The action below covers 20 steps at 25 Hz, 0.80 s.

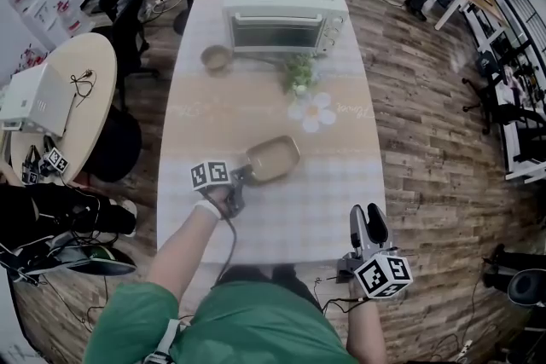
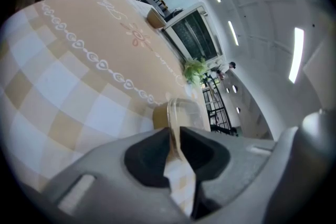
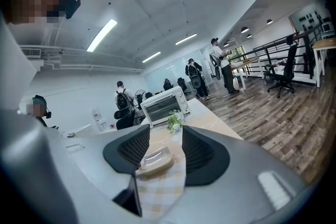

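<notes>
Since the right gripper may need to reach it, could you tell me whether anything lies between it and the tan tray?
Nothing visible does: only bare checked tablecloth lies between the right gripper and the tray, whose near end the left gripper clamps.

At far end of table [image 1: 341, 200], oven [image 1: 284, 11]. Before it, bowl [image 1: 217, 58] to the left, plant [image 1: 299, 74] to the right. Nearer, mid-table, tray [image 1: 273, 158], with left gripper [image 1: 244, 176] clamped on its near-left rim. Right gripper [image 1: 369, 222] over the near right corner, well apart from tray.
</notes>
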Available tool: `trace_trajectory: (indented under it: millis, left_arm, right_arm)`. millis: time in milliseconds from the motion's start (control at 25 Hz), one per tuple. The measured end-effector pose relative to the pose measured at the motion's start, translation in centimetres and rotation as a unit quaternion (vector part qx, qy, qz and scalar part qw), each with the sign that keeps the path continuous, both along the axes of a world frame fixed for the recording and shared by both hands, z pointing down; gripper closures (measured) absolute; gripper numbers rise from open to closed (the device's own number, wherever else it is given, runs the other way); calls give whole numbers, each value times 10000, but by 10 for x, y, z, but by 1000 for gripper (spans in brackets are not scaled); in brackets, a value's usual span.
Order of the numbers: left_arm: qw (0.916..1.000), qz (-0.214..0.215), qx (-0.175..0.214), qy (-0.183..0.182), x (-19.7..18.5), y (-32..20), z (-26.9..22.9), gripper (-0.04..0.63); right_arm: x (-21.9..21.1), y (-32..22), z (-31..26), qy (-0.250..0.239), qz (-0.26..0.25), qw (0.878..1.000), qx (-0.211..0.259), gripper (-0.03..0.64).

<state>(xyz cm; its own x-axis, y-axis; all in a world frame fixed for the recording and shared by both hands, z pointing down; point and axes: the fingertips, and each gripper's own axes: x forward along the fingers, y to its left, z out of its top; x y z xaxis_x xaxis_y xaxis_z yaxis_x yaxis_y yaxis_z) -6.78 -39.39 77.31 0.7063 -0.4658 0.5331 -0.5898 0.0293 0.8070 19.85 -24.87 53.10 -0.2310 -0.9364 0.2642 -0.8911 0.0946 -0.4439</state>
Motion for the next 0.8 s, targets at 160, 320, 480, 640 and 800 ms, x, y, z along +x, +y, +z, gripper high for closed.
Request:
trace_trajectory:
  millis: [160, 320, 480, 640, 800]
  left_arm:
    - [9999, -3, 59, -125, -3, 0, -4, 541]
    - [9998, -29, 103, -175, -4, 3, -9, 548]
    - [9998, -58, 184, -100, -4, 7, -21, 549]
    - [9991, -77, 407, 108, -6, 9, -38, 551]
    - [9974, -133, 618, 334, -6, 13, -59, 551]
  right_arm:
    - [-2, -1, -1, -20, -66, 10000, -1, 422]
    - [0, -6, -1, -47, -114, 9999, 56, 422]
    - [-1, -8, -5, -48, -176, 9998, 52, 422]
    - [-7, -11, -7, -59, -269, 9996, 82, 422]
    - [-12, -14, -11, -49, -396, 9991, 120, 422]
